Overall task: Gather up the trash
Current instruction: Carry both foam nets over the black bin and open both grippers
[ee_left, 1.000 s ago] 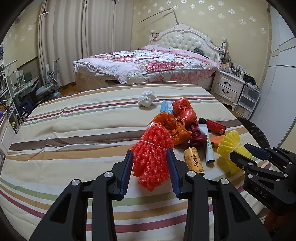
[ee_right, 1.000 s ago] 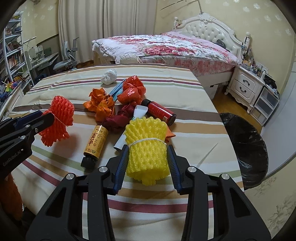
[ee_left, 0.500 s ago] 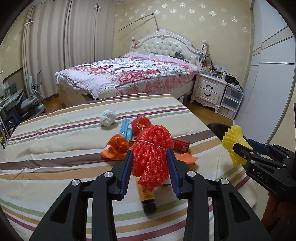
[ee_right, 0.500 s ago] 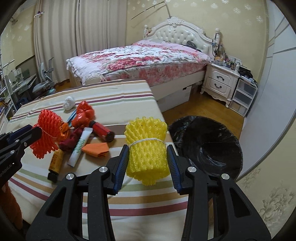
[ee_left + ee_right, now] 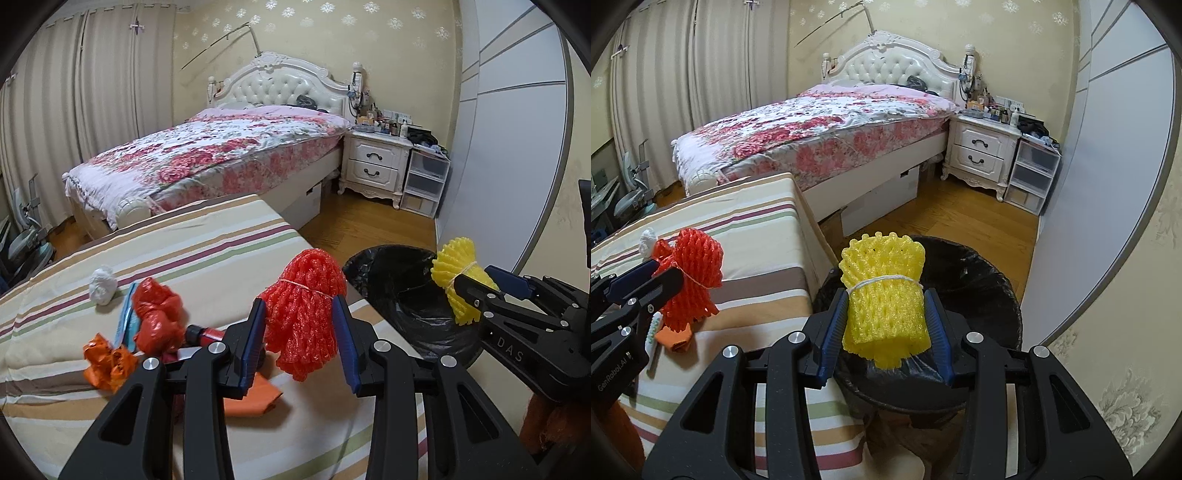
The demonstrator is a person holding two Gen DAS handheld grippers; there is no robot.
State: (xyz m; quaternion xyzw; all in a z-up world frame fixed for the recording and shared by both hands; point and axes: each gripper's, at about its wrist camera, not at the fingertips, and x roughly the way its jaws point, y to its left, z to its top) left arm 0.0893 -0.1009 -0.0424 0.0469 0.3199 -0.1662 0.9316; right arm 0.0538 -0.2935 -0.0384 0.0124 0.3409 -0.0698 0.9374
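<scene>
Right tongs clamped on the yellow foam fruit net — a bundle tied round with white string, its long axis upright, running out along the fingers. Seen down the right wrist, the net sits directly over the mouth of the black-lined trash bin; the liner shows below and beyond it, so a release here looks likely to fall inside.

Left tongs clamped on the red foam fruit net, likewise tied and upright. From the left wrist, the bin lies to the right and a little beyond this net, which hangs over the corner of the striped bench — not over the bin. The right tongs are therefore the nearer to the bin; the left needs a move rightward before letting go.

On the bench behind: a red plastic bag, crumpled orange wrapper, white paper wad, red tube.
</scene>
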